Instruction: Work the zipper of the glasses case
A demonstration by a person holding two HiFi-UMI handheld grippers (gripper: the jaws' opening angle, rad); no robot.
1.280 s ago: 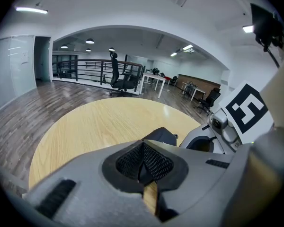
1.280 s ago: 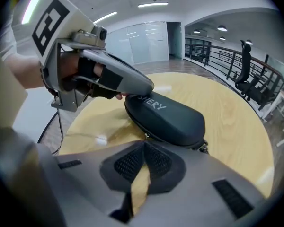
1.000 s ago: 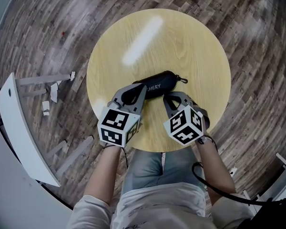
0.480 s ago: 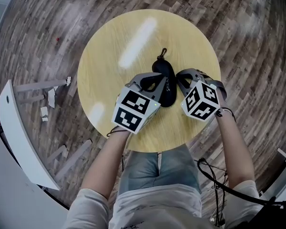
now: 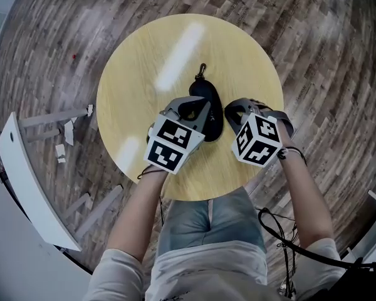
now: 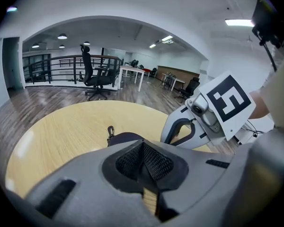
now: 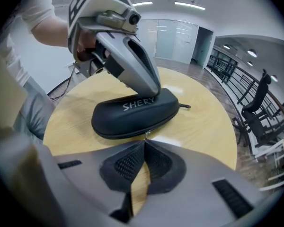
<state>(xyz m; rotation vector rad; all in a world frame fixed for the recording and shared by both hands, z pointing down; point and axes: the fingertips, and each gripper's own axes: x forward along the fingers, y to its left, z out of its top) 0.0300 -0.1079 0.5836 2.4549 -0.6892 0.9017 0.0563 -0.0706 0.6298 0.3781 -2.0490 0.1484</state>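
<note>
Round wooden table (image 5: 138, 86), and dead centre on it lies the black glasses case (image 5: 212, 105), long axis running away from the person, its snap clip (image 5: 202, 69) at the far end. It looks zipped up all round, so this reads as the set-up for the opening pull: nothing has run along the track yet.

Left gripper (image 6: 143, 143) comes in with its jaws together, nothing between them, and the closed tip bears down on the lid of the case, pinning it. Right gripper (image 7: 145, 143) sits low at the case's right flank, jaws also brought together, and the little metal zipper pull (image 7: 147, 135) stands right at their tips. Nipped or only touched? No view settles that.

Next move, by my reading: get a sure pinch on that small tab and draw it along the seam, while the left keeps the case from sliding. The tab is tiny, so a miss is the likely fault.

Against a second ago: the case lay crosswise then, clip to the right. Now it is swung round a quarter turn, clip away, and both grippers have moved up the table with it
</note>
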